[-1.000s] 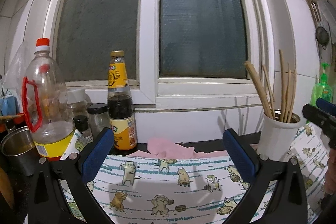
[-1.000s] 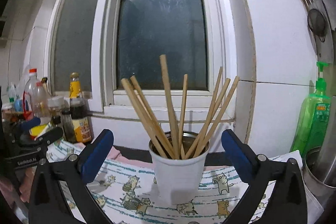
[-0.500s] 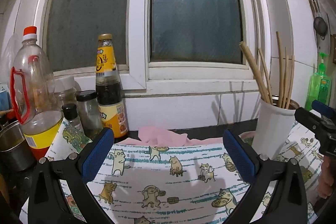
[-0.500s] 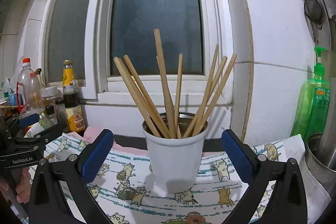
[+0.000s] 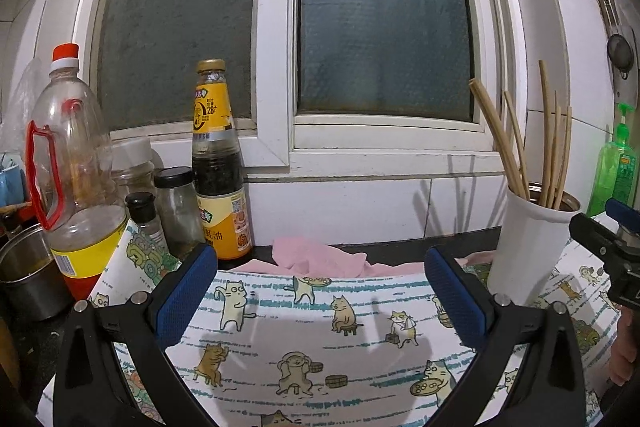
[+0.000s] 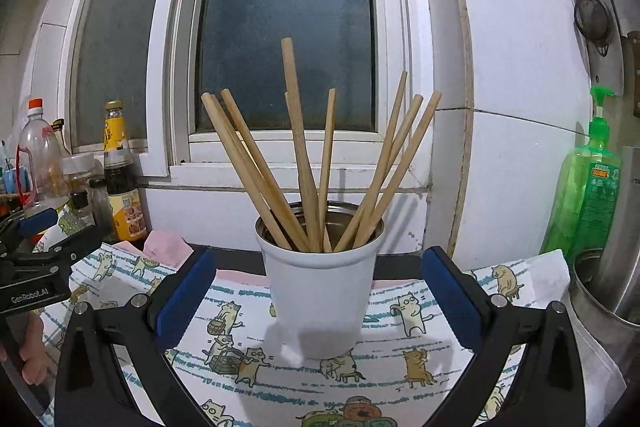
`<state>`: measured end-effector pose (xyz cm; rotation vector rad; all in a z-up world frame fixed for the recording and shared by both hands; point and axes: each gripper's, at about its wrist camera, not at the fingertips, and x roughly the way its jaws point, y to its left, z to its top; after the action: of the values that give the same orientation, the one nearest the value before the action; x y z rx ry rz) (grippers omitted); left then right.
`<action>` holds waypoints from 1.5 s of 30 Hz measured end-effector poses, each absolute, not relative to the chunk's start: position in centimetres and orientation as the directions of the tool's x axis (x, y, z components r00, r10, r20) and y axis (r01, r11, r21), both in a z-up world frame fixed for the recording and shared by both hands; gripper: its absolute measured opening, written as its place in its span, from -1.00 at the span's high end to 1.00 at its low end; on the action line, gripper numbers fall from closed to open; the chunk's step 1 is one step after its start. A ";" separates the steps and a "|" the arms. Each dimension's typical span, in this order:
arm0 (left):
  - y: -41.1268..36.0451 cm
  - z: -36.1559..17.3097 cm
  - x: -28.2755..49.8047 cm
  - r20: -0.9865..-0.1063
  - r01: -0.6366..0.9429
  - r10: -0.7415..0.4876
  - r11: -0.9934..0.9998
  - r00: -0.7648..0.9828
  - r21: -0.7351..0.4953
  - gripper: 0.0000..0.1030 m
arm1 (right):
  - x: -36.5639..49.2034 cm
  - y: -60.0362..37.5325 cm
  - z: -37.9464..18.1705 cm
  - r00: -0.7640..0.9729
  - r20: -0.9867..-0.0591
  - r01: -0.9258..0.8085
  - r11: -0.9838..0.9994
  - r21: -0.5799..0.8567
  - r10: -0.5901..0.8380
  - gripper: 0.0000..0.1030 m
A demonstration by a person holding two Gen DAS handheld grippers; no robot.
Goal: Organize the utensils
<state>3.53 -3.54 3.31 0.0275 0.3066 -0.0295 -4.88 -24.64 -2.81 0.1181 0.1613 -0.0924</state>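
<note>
A white cup (image 6: 322, 301) stands upright on a cat-print cloth (image 6: 404, 343) and holds several wooden chopsticks (image 6: 304, 163) fanned out. My right gripper (image 6: 318, 297) is open and empty, its blue pads either side of the cup and a little short of it. In the left wrist view the cup (image 5: 528, 247) with chopsticks (image 5: 520, 135) stands at the right. My left gripper (image 5: 320, 291) is open and empty above the cloth (image 5: 304, 339). The right gripper's tip (image 5: 600, 239) shows at the right edge there.
At the left stand an oil bottle (image 5: 72, 179), a sauce bottle (image 5: 218, 167), small jars (image 5: 176, 207) and a metal pot (image 5: 24, 275). A pink cloth (image 5: 320, 259) lies under the printed one. A green soap bottle (image 6: 588, 187) and steel pot (image 6: 608, 287) stand at the right. Window and tiled wall behind.
Both grippers have lowered a little, so the cup and bottles sit higher in view. The right gripper has come slightly closer to the cup. Both stay open.
</note>
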 end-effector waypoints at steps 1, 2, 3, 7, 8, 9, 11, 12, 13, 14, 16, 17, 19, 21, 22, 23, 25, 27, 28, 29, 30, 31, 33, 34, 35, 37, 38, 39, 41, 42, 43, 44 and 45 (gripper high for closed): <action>-3.5 3.3 3.5 -0.302 0.033 -0.024 0.999 0.953 0.023 -1.00 | -4.9 -24.7 -2.8 0.983 -0.165 0.100 0.989 0.111 -0.081 -1.00; -3.5 3.3 3.5 -0.301 0.033 -0.024 0.999 0.953 0.024 -1.00 | -4.9 -24.8 -2.8 0.983 -0.166 0.100 0.989 0.110 -0.081 -1.00; -3.5 3.3 3.5 -0.302 0.033 -0.025 0.999 0.953 0.024 -1.00 | -4.9 -24.7 -2.8 0.983 -0.166 0.100 0.989 0.110 -0.081 -1.00; -3.5 3.3 3.6 -0.302 0.034 -0.025 0.999 0.953 0.024 -1.00 | -5.0 -24.8 -2.8 0.983 -0.163 0.100 0.989 0.110 -0.082 -1.00; -3.5 3.3 3.6 -0.303 0.034 -0.025 0.999 0.953 0.024 -1.00 | -4.9 -24.8 -2.8 0.983 -0.164 0.101 0.989 0.111 -0.082 -1.00; -3.5 3.3 3.6 -0.303 0.033 -0.025 0.999 0.953 0.024 -1.00 | -4.9 -24.9 -2.8 0.983 -0.165 0.100 0.989 0.111 -0.081 -1.00; -3.5 3.3 3.6 -0.302 0.033 -0.024 0.999 0.953 0.025 -1.00 | -4.8 -25.0 -2.8 0.982 -0.169 0.102 0.989 0.112 -0.082 -1.00; -3.5 3.3 3.6 -0.302 0.034 -0.024 0.999 0.953 0.025 -1.00 | -4.7 -25.0 -2.8 0.982 -0.170 0.102 0.989 0.112 -0.082 -1.00; -3.6 3.3 3.6 -0.302 0.033 -0.024 0.999 0.953 0.025 -1.00 | -4.7 -25.0 -2.8 0.982 -0.170 0.102 0.989 0.112 -0.082 -1.00; -3.5 3.3 3.6 -0.302 0.034 -0.025 0.999 0.953 0.025 -1.00 | -4.7 -25.0 -2.8 0.982 -0.170 0.102 0.989 0.111 -0.082 -1.00; -3.5 3.3 3.6 -0.302 0.034 -0.025 0.999 0.953 0.026 -1.00 | -4.7 -25.0 -2.8 0.982 -0.170 0.102 0.989 0.111 -0.082 -1.00; -3.5 3.3 3.6 -0.301 0.034 -0.024 0.999 0.953 0.027 -1.00 | -4.7 -25.0 -2.8 0.982 -0.169 0.102 0.989 0.111 -0.082 -1.00; -3.5 3.3 3.6 -0.302 0.035 -0.025 0.999 0.953 0.028 -1.00 | -4.7 -25.0 -2.8 0.982 -0.170 0.102 0.988 0.112 -0.082 -1.00; -3.5 3.3 3.6 -0.302 0.034 -0.024 0.999 0.953 0.028 -1.00 | -4.7 -25.0 -2.8 0.982 -0.171 0.103 0.988 0.112 -0.083 -1.00; -3.4 3.3 3.5 -0.301 0.034 -0.024 0.999 0.953 0.028 -1.00 | -4.7 -25.0 -2.8 0.982 -0.171 0.103 0.988 0.111 -0.083 -1.00; -3.4 3.3 3.5 -0.300 0.034 -0.024 0.999 0.954 0.027 -1.00 | -4.7 -25.0 -2.8 0.982 -0.170 0.103 0.988 0.112 -0.083 -1.00; -3.5 3.3 3.5 -0.299 0.035 -0.025 0.999 0.954 0.030 -1.00 | -4.7 -25.0 -2.8 0.982 -0.170 0.102 0.988 0.112 -0.082 -1.00; -3.5 3.3 3.5 -0.300 0.037 -0.026 0.999 0.954 0.030 -1.00 | -4.7 -25.0 -2.8 0.982 -0.170 0.102 0.989 0.111 -0.082 -1.00; -3.4 3.3 3.5 -0.300 0.036 -0.025 0.999 0.954 0.030 -1.00 | -4.7 -25.0 -2.8 0.982 -0.170 0.102 0.989 0.111 -0.082 -1.00; -3.4 3.3 3.5 -0.298 0.035 -0.024 0.999 0.954 0.030 -1.00 | -4.7 -25.0 -2.8 0.982 -0.170 0.102 0.989 0.111 -0.082 -1.00; -3.4 3.3 3.5 -0.298 0.037 -0.027 0.999 0.954 0.030 -1.00 | -4.7 -25.1 -2.8 0.982 -0.170 0.102 0.989 0.112 -0.082 -1.00; -3.4 3.3 3.5 -0.299 0.038 -0.027 0.999 0.954 0.031 -1.00 | -4.7 -25.1 -2.8 0.982 -0.169 0.102 0.988 0.112 -0.082 -1.00; -3.4 3.3 3.5 -0.299 0.037 -0.027 0.999 0.954 0.030 -1.00 | -4.6 -25.1 -2.8 0.982 -0.168 0.101 0.989 0.112 -0.082 -1.00; -3.4 3.3 3.5 -0.298 0.037 -0.026 0.999 0.954 0.030 -1.00 | -4.6 -25.1 -2.8 0.982 -0.169 0.101 0.989 0.112 -0.081 -1.00; -3.4 3.3 3.5 -0.298 0.036 -0.026 0.999 0.954 0.030 -1.00 | -4.6 -25.1 -2.8 0.982 -0.170 0.100 0.989 0.111 -0.080 -1.00; -3.3 3.3 3.5 -0.299 0.037 -0.026 0.999 0.954 0.031 -1.00 | -4.6 -25.1 -2.8 0.982 -0.169 0.100 0.989 0.111 -0.080 -1.00; -3.3 3.3 3.4 -0.299 0.037 -0.026 0.999 0.954 0.031 -1.00 | -4.6 -25.1 -2.8 0.982 -0.169 0.100 0.989 0.111 -0.081 -1.00; -3.4 3.3 3.5 -0.299 0.037 -0.026 0.999 0.954 0.030 -1.00 | -4.6 -25.1 -2.8 0.982 -0.169 0.100 0.989 0.112 -0.081 -1.00; -3.3 3.3 3.5 -0.299 0.037 -0.026 0.999 0.954 0.030 -1.00 | -4.6 -25.1 -2.8 0.982 -0.169 0.101 0.989 0.112 -0.081 -1.00; -3.4 3.3 3.5 -0.299 0.037 -0.026 0.999 0.954 0.031 -1.00 | -4.6 -25.1 -2.8 0.982 -0.170 0.101 0.989 0.112 -0.081 -1.00; -3.3 3.3 3.5 -0.299 0.037 -0.026 0.999 0.954 0.031 -1.00 | -4.6 -25.1 -2.8 0.982 -0.169 0.100 0.989 0.111 -0.081 -1.00; -3.3 3.3 3.5 -0.299 0.037 -0.026 0.999 0.954 0.031 -1.00 | -4.6 -25.1 -2.8 0.982 -0.169 0.100 0.989 0.111 -0.081 -1.00; -3.3 3.3 3.5 -0.299 0.038 -0.027 0.999 0.954 0.031 -1.00 | -4.6 -25.1 -2.8 0.982 -0.169 0.100 0.989 0.111 -0.081 -1.00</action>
<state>3.50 -3.34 3.29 0.0363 0.3032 -0.0327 -4.60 -25.08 -2.83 0.1198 0.1652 -0.0913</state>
